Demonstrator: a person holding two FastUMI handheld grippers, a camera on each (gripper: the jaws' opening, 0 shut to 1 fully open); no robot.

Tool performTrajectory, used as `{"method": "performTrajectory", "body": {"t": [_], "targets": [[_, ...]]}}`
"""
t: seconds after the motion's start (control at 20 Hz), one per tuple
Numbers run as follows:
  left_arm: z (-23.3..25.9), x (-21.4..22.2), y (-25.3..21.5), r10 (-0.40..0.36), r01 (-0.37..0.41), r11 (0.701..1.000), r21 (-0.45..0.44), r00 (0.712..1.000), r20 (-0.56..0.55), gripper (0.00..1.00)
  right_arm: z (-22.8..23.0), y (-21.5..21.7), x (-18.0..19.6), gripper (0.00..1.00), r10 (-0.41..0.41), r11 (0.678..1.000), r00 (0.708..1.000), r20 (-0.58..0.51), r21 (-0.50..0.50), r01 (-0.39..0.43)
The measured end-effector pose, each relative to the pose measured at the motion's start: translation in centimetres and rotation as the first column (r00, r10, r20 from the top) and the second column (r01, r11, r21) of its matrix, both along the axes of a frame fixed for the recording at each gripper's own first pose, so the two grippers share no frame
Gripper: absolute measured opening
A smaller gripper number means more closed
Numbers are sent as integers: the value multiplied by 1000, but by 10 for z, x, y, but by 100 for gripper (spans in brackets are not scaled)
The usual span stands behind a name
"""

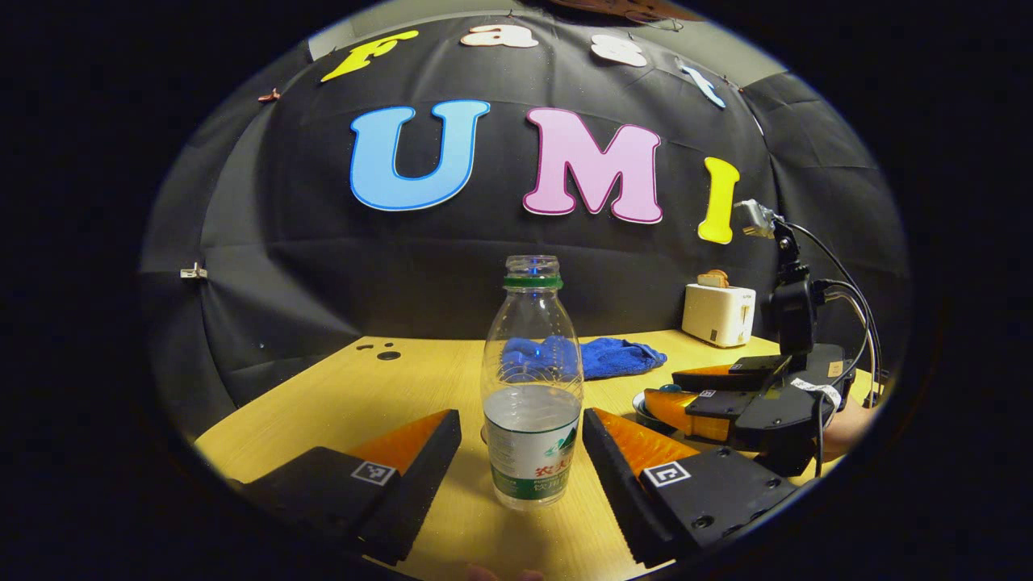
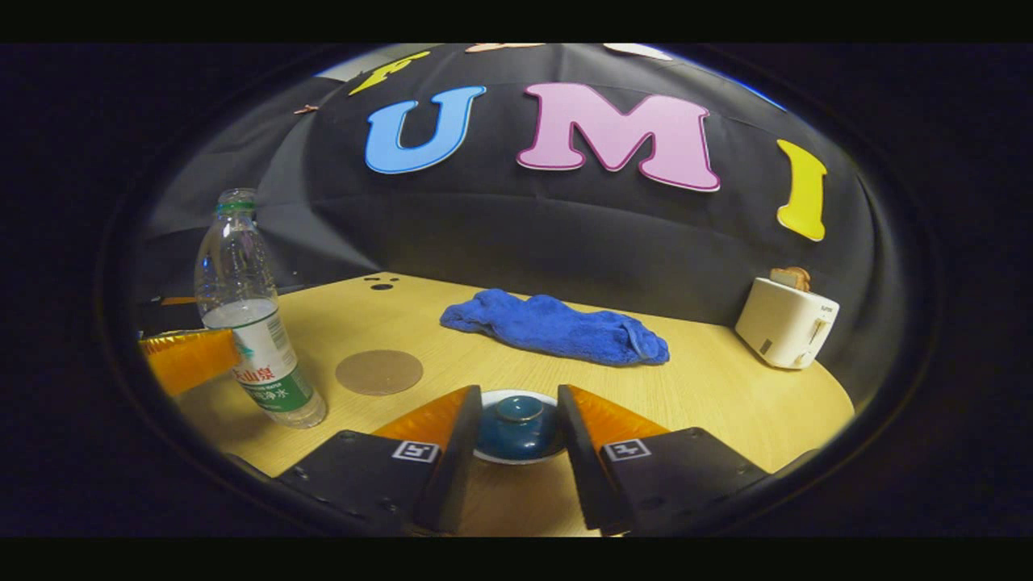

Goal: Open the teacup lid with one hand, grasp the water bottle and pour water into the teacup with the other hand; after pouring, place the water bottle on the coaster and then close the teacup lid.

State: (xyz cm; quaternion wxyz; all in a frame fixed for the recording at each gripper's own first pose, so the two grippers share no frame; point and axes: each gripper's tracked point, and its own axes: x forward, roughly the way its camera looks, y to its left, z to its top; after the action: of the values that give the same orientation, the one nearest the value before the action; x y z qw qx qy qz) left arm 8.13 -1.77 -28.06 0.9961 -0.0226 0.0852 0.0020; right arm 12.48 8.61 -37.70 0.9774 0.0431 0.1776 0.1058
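Observation:
A clear water bottle (image 1: 533, 387), uncapped and about half full, stands upright on the wooden table (image 1: 339, 403). My left gripper (image 1: 520, 415) is open, one finger on each side of the bottle's lower half with a gap on both sides. One of its fingers (image 2: 190, 359) shows beside the bottle (image 2: 250, 339) in the right gripper view. A dark blue teacup lid (image 2: 518, 424) sits on the cup over a white saucer (image 2: 516, 395). My right gripper (image 2: 518, 397) is drawn in against both sides of the lid. A round brown coaster (image 2: 379, 371) lies right of the bottle.
A crumpled blue towel (image 2: 557, 327) lies at the back middle of the table. A white toaster (image 2: 787, 323) holding a slice of bread stands at the back right. In the left gripper view a hand (image 1: 847, 420) holds the right gripper (image 1: 710, 395) at the right.

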Motion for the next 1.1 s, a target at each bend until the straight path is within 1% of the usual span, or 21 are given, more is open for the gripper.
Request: {"method": "performTrajectory", "body": {"t": [0.05,0.1,0.15,0.2,0.25,0.35,0.4,0.45,0.5,0.55,0.6,0.7,0.75,0.8,0.85,1.0,1.1], "targets": [[0,1,0,2,-2,1000,-1,1000,-1,95,0,0,1,54,3,1000,1000,-1,7,-3],[0,1,0,4,-4,1000,-1,1000,-2,95,0,0,1,46,3,1000,1000,-1,15,-3],[-1,1,0,4,-4,1000,-1,1000,-2,95,0,-1,2,43,0,1000,1000,1,22,0],[-1,1,0,4,-4,1000,1,1000,-4,95,0,0,2,34,6,1000,1000,-2,27,-6],[-2,1,-1,4,-4,1000,2,1000,-5,95,1,0,2,34,10,1000,1000,1,30,-10],[-4,2,-1,0,0,1000,3,1000,-8,95,0,0,2,30,12,1000,1000,5,17,-12],[-4,3,-2,-3,4,1000,5,1000,-10,95,2,0,2,32,13,1000,1000,10,6,-13],[-6,3,-2,-7,7,1000,7,1000,-13,95,3,0,2,32,15,1000,1000,13,5,-15],[-7,4,-3,-10,10,1000,6,1000,-18,95,8,1,2,27,16,1000,1000,25,15,-16],[-11,6,-3,-12,12,1000,2,1000,-25,95,15,0,4,32,10,1000,999,45,21,-11],[-11,7,-4,-14,14,1000,-3,999,-30,95,22,-2,5,27,5,1000,998,63,20,-7],[-13,10,-5,-15,15,1000,-3,999,-33,95,37,-9,9,27,0,1000,995,95,16,-1],[-16,12,-6,-17,17,1000,-2,999,-36,95,44,-13,9,31,-3,1000,994,109,18,1],[-18,14,-7,-19,19,1000,-1,999,-42,95,51,-19,10,31,-10,1000,993,120,15,8],[-21,15,-7,-18,18,1000,0,999,-46,95,57,-26,10,27,-17,1000,991,131,12,16],[-23,20,-5,0,0,1000,-1,999,-51,95,65,-51,6,27,-37,999,989,145,-12,39],[-24,23,-5,14,-14,1000,1,998,-55,95,62,-67,1,27,-50,998,989,137,-26,54]]}}
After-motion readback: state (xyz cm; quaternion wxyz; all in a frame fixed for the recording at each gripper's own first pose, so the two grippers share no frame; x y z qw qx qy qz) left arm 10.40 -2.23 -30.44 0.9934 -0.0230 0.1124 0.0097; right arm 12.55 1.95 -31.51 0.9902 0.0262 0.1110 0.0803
